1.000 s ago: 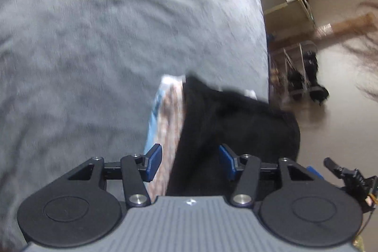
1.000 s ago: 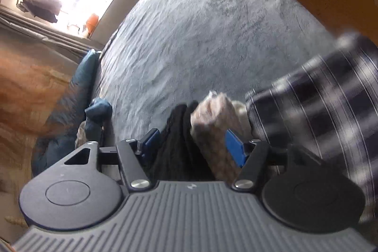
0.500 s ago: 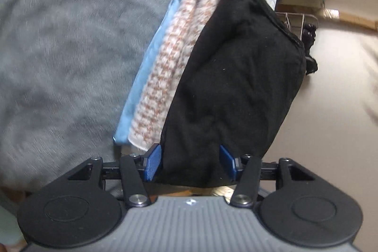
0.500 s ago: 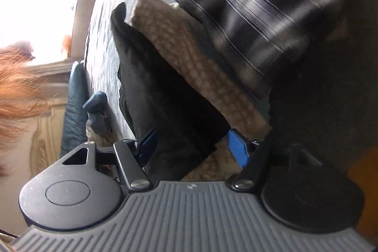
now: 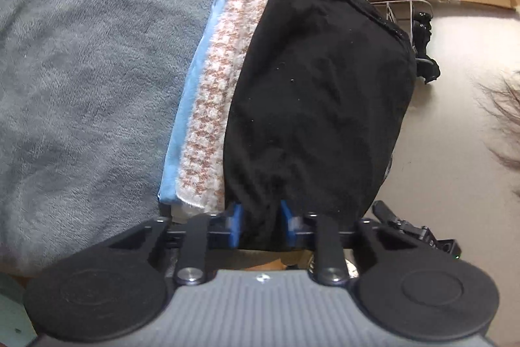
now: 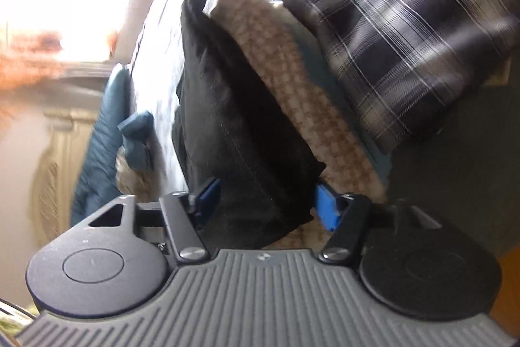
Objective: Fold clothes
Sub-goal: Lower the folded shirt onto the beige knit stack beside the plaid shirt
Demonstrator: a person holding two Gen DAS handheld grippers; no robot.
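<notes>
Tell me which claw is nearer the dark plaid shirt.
Right. The right claw grips the folded black garment beside the dark plaid shirt; the left claw pinches that garment, no plaid in its view.

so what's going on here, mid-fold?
A person works two handheld tongs on a black garment atop a stack on the grey blanket. The left tongs have just been closing and now pinch its near edge. The right tongs have been closing around a thick fold of it.
</notes>
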